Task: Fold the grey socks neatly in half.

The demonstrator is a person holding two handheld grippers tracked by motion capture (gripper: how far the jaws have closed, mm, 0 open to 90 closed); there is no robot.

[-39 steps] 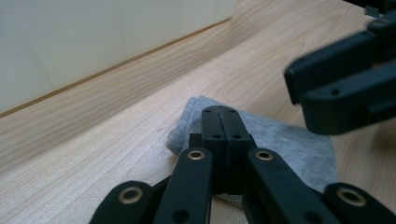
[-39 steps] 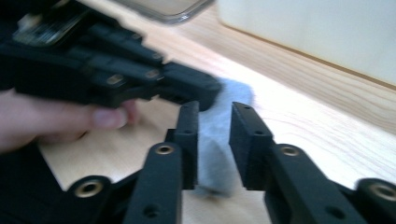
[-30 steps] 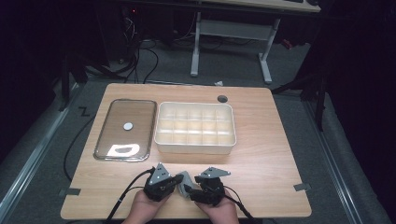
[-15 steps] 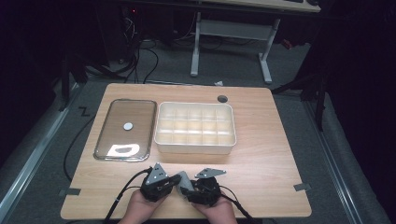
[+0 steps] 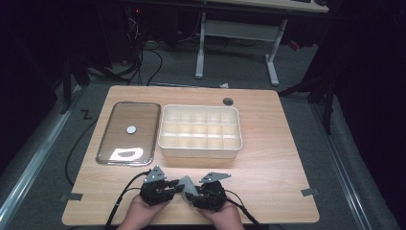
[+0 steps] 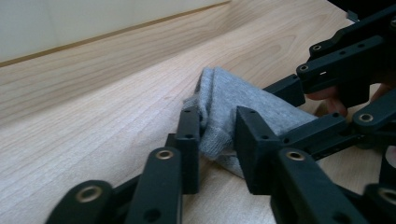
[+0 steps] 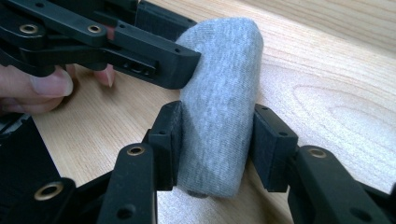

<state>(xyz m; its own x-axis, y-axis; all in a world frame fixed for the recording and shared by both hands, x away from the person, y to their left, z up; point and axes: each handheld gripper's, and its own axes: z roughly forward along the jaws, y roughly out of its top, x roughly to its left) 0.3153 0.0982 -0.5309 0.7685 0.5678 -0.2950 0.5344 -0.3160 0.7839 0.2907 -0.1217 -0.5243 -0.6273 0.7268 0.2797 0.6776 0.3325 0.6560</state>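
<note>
A small grey knitted cloth (image 5: 186,184) lies bunched on the wooden table near its front edge, between the two hand-held grippers. My left gripper (image 5: 179,188) is shut on one end of the cloth (image 6: 233,102), which is pinched between its jaws in the left gripper view (image 6: 218,135). My right gripper (image 5: 192,190) is shut on the rolled middle of the cloth (image 7: 219,70), squeezing it from both sides (image 7: 218,128). The grippers face each other, almost tip to tip. One of the left gripper's fingers (image 7: 159,53) presses the far end of the roll.
A white box divided into several compartments (image 5: 201,152) stands mid-table. To its left lies a clear flat lid (image 5: 107,143) with a small white disc (image 5: 131,129) on it. A round cable hole (image 5: 228,101) sits at the back edge. Bare wood stretches to the right.
Both hands with their grippers have drifted slightly left and toward the front edge. Both stay shut on the cloth.
</note>
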